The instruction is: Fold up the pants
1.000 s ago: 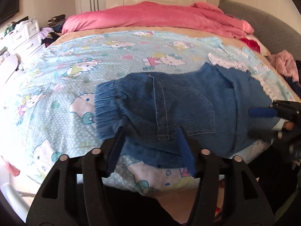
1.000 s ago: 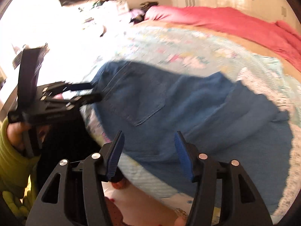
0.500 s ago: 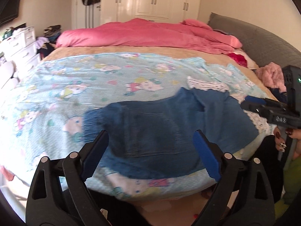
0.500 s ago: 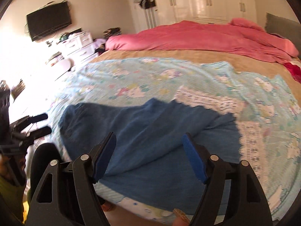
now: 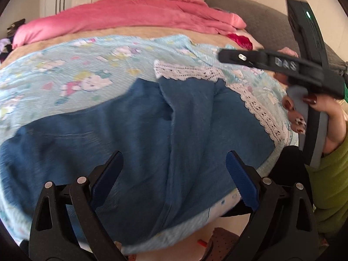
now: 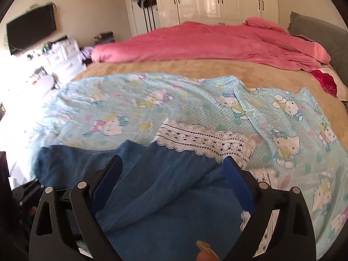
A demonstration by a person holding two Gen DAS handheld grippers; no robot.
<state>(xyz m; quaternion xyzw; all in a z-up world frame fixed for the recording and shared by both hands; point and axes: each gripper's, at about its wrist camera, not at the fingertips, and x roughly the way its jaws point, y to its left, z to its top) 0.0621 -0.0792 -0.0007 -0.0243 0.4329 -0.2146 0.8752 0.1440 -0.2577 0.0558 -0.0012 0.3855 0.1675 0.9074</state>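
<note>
With both grippers spread wide and empty after just opening, the left gripper (image 5: 171, 174) and right gripper (image 6: 171, 180) hover low in frame over the pants (image 5: 152, 134), which lie flat mid-frame on the sheet (image 5: 65, 69). Each should probably pinch a far edge of the denim, past any crease, then carry it evenly over.

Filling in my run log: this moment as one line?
left gripper: open, empty | right gripper: open, empty | jeans: flat on cartoon-print sheet

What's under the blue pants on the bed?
The blue pants lie on a light blue cartoon-cat sheet with a white lace edge. A tan blanket shows farther back. Whatever is directly beneath the pants is covered.
</note>
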